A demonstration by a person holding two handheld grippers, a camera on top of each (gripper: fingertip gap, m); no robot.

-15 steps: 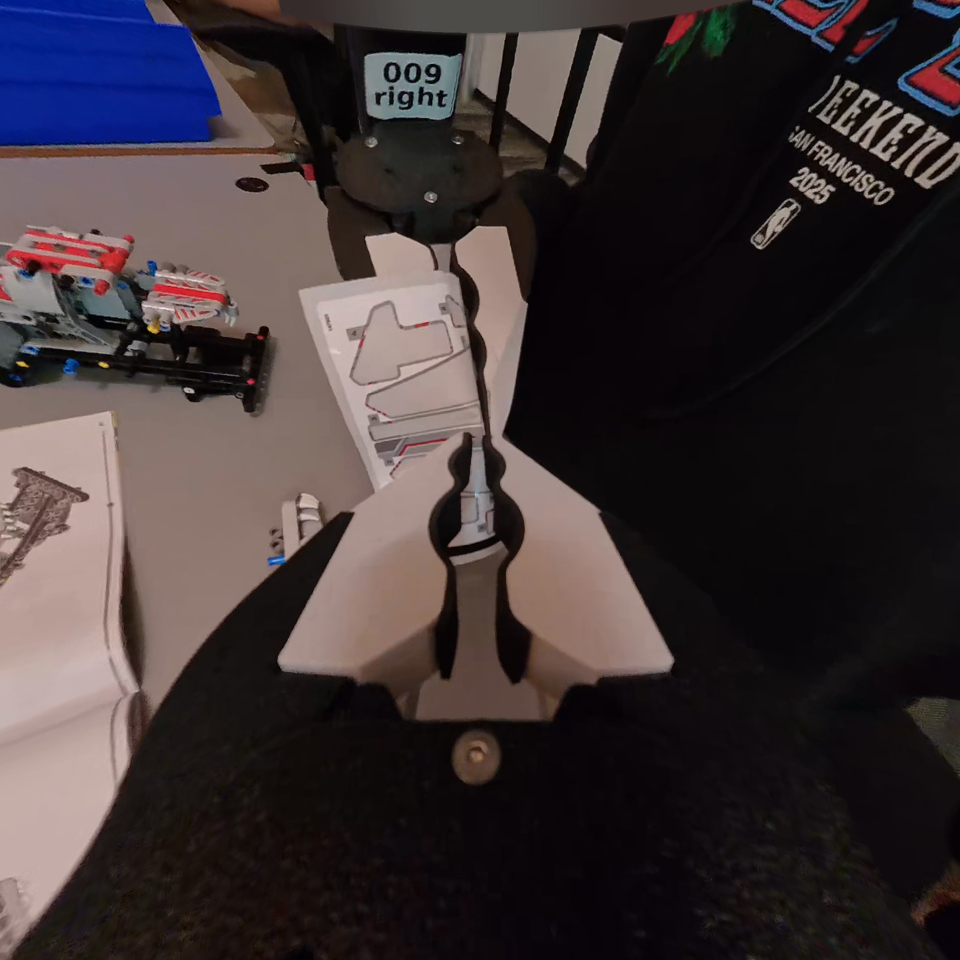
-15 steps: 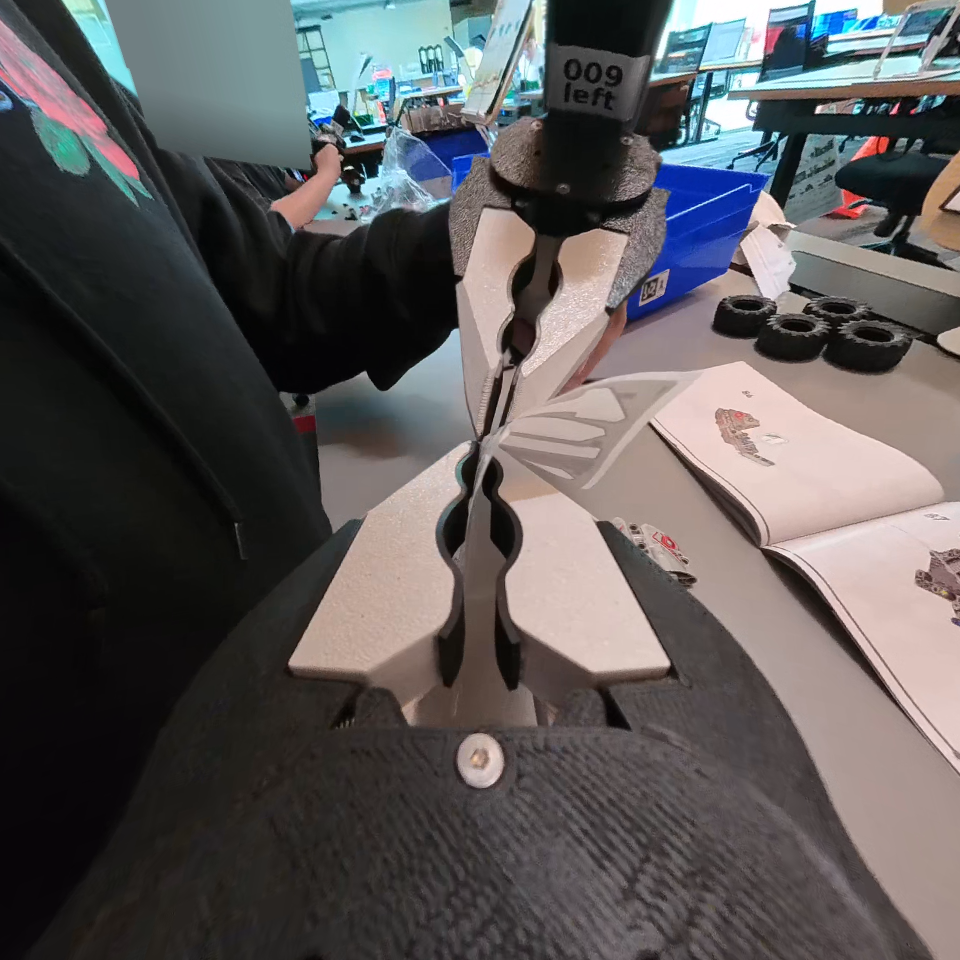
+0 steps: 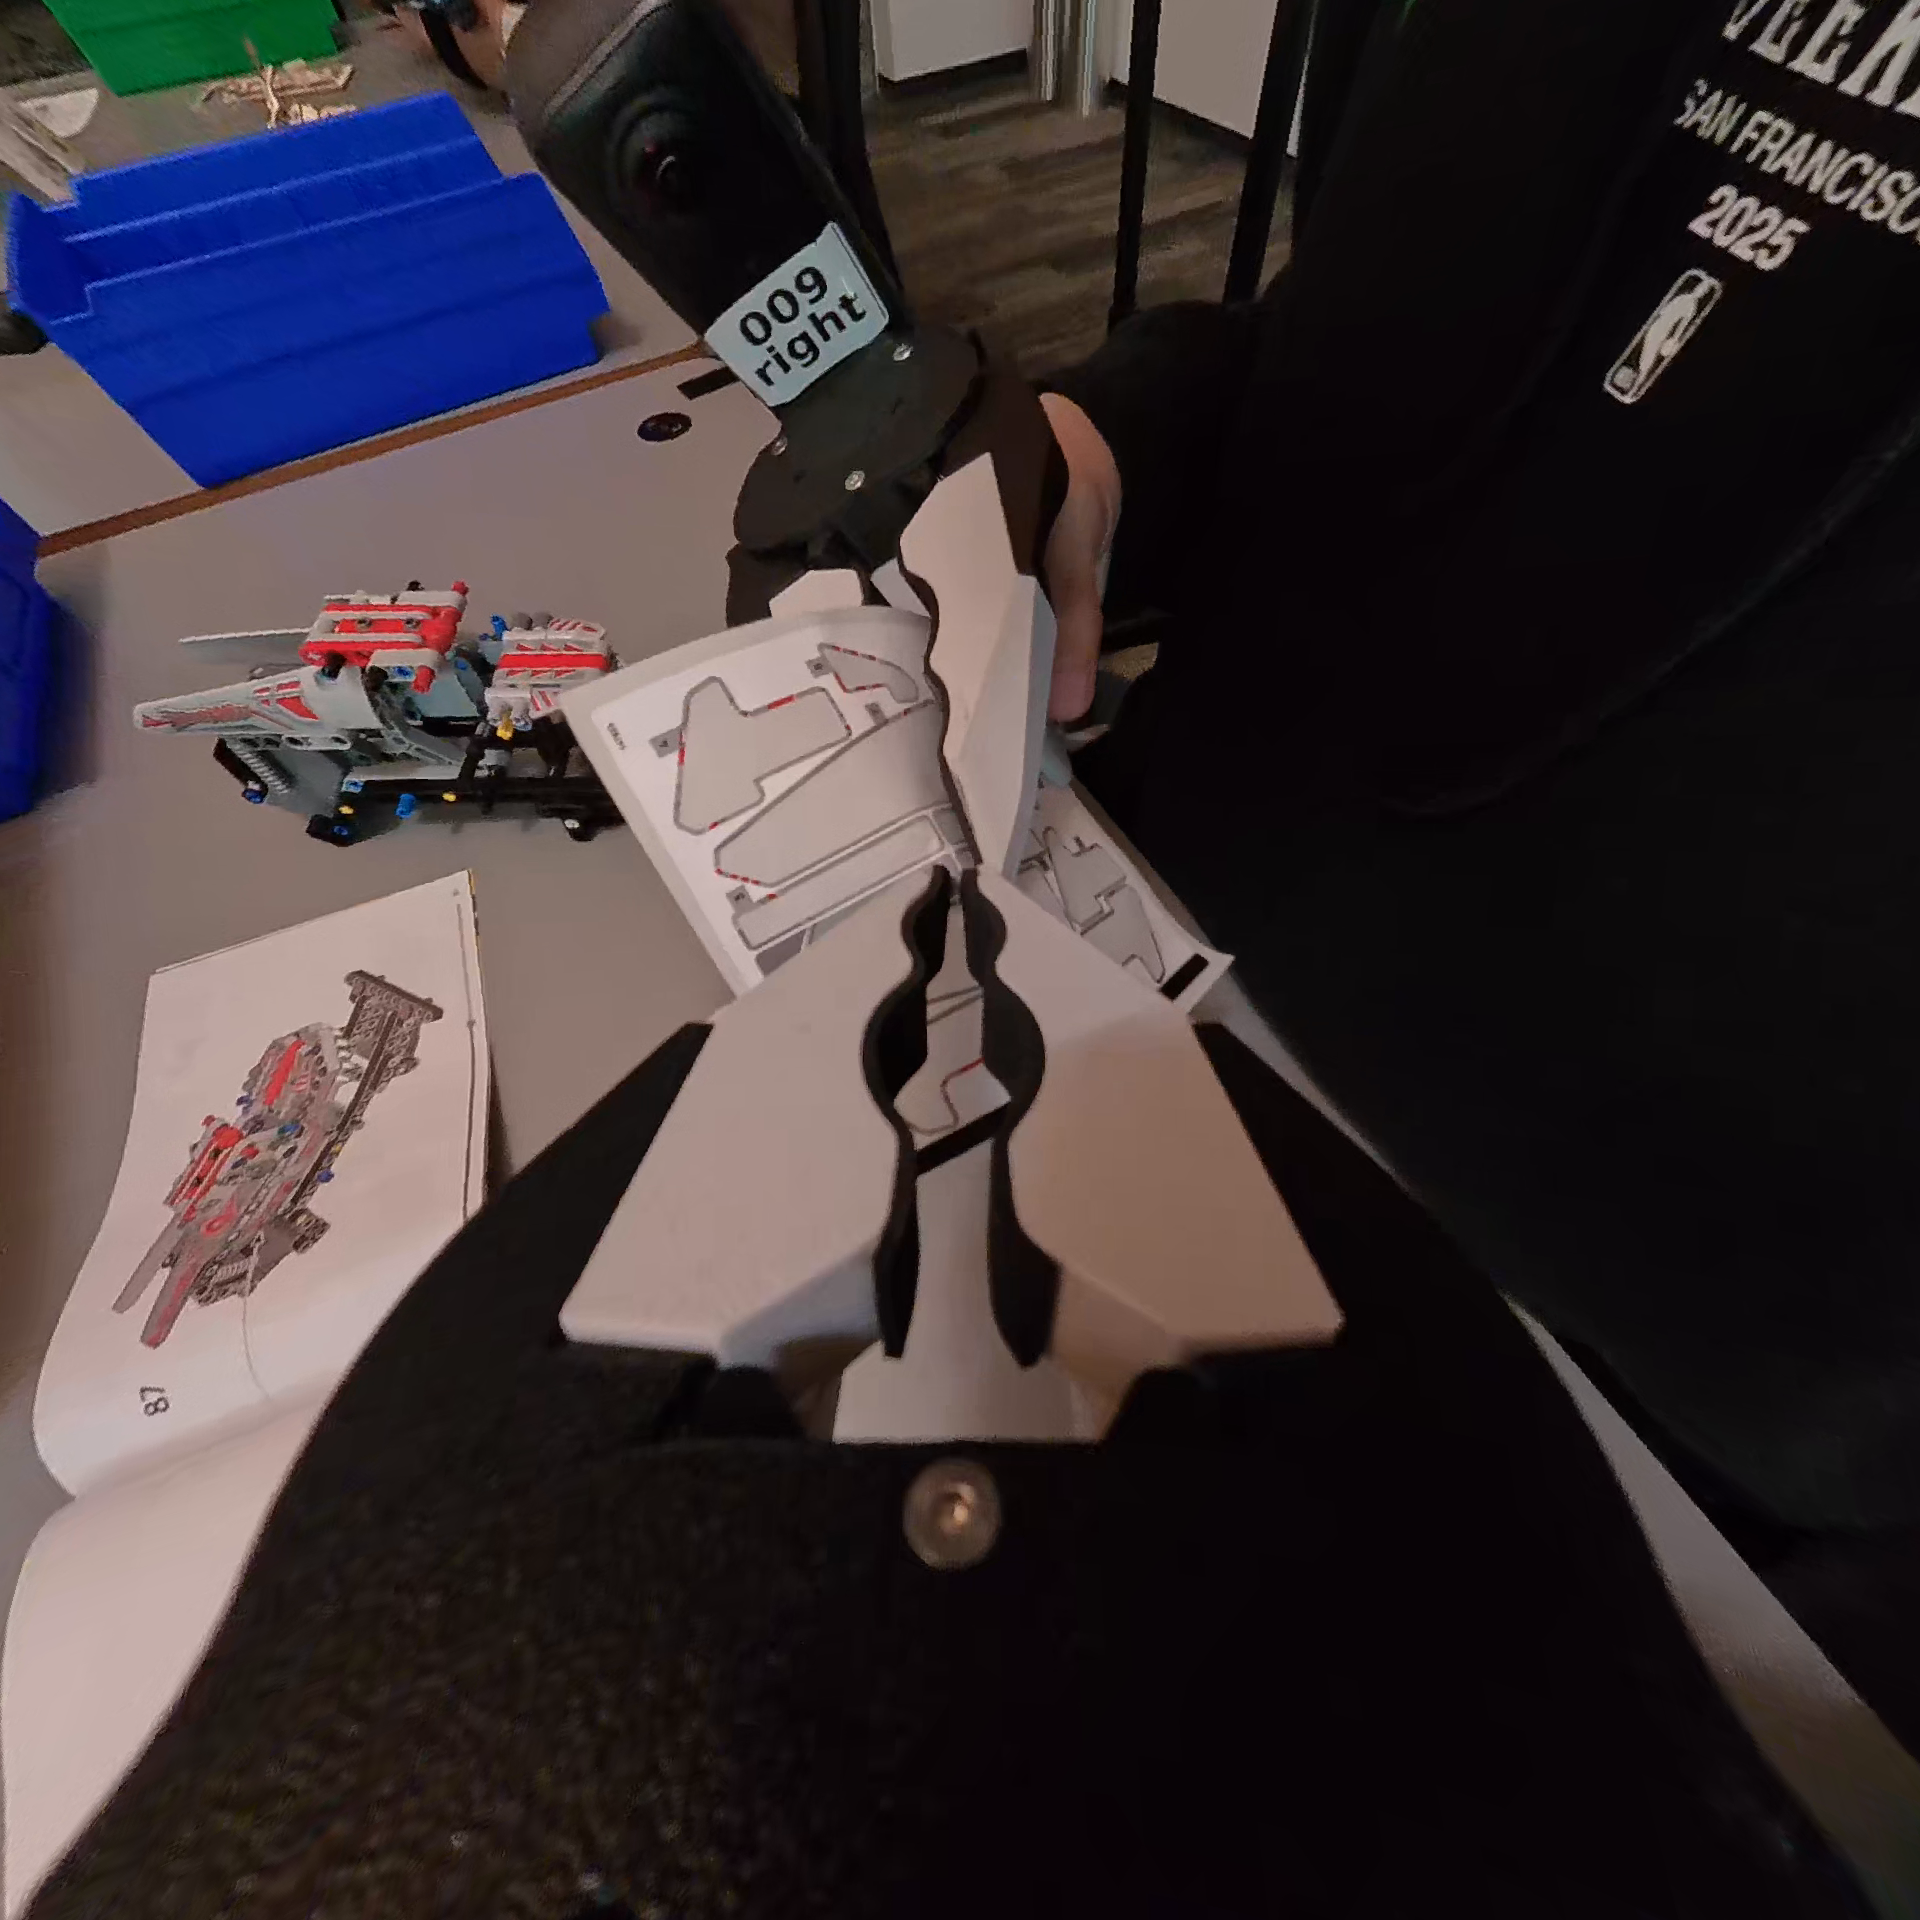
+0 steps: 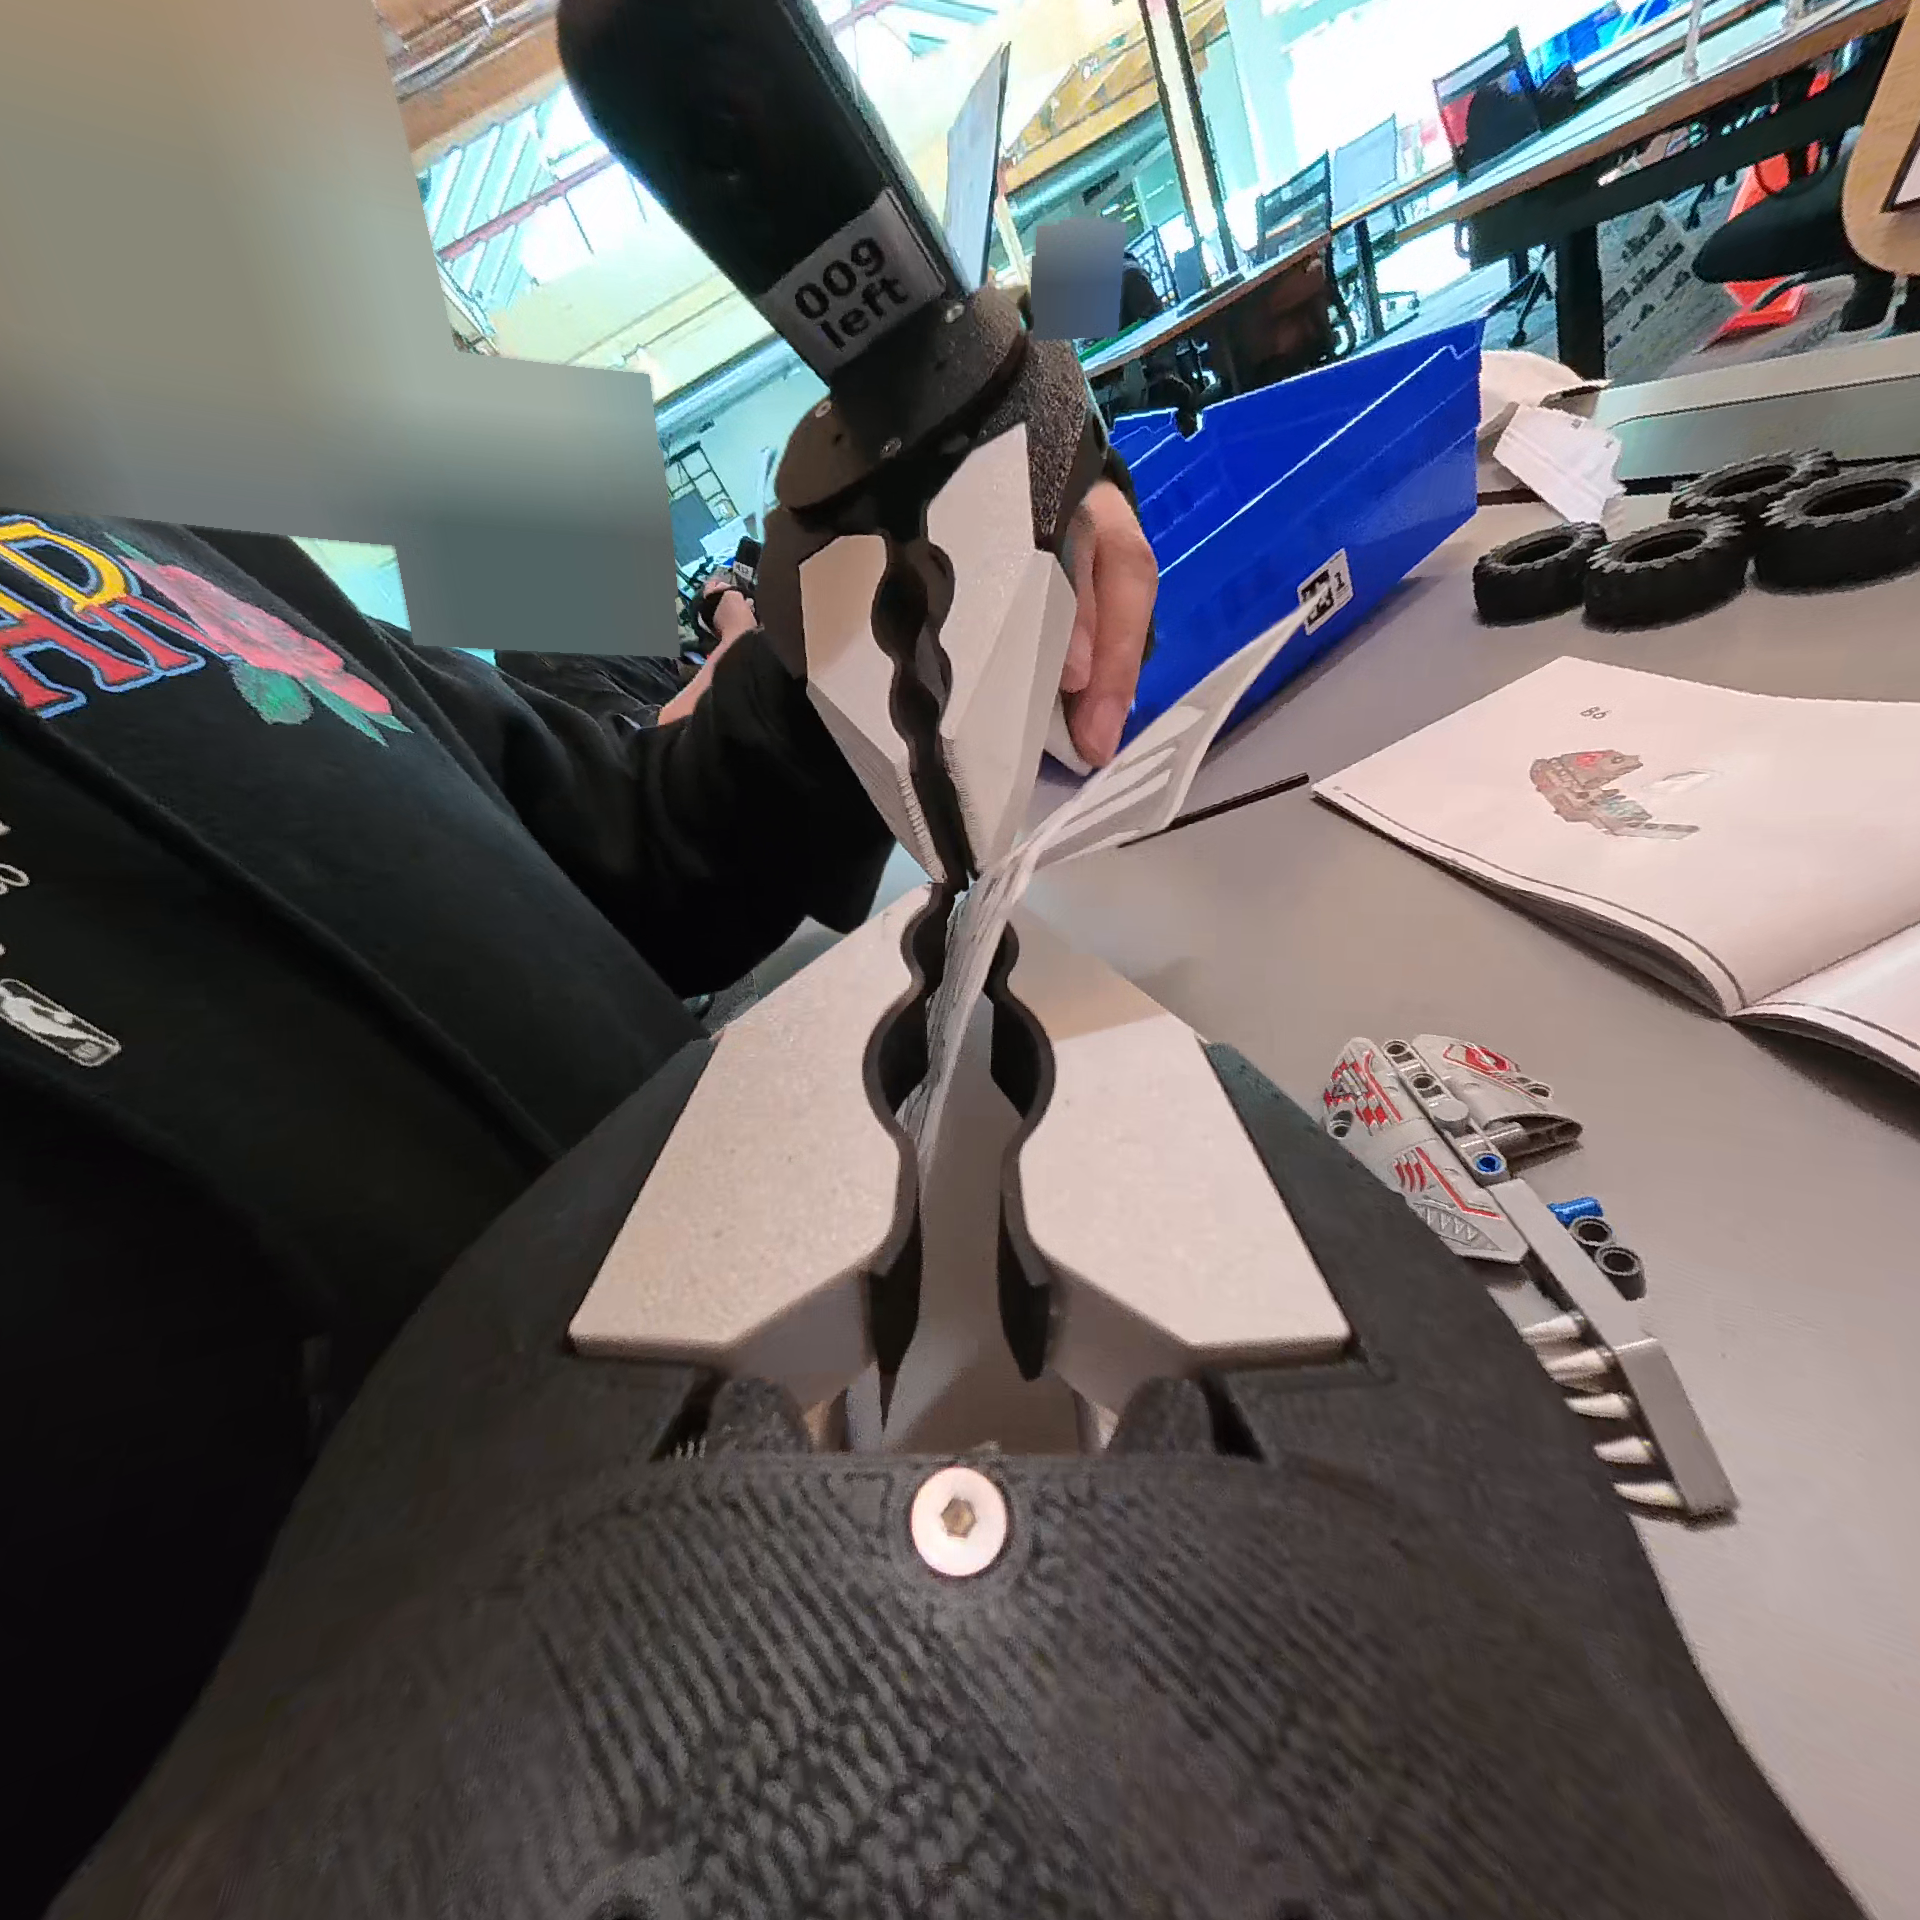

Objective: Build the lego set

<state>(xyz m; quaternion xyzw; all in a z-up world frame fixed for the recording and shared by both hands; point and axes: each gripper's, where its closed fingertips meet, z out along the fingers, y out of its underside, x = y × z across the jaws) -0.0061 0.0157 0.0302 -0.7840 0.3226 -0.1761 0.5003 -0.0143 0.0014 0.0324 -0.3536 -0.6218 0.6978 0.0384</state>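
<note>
Both-handed: left gripper, right gripper pinch sticker sheet edges above table.

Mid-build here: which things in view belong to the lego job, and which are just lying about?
In the job:
sticker sheet, pinched by left gripper and right gripper
lego model
instruction booklet
loose lego panels
tyres

Lying about:
blue bins
green bin
crumpled paper

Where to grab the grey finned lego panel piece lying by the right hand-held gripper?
Take the grey panel piece across its narrow width at the studded beam end, coming from above. It lies flat on the table, so its faces are not reachable; the long straight edges likely give parallel pinch surfaces.
</note>
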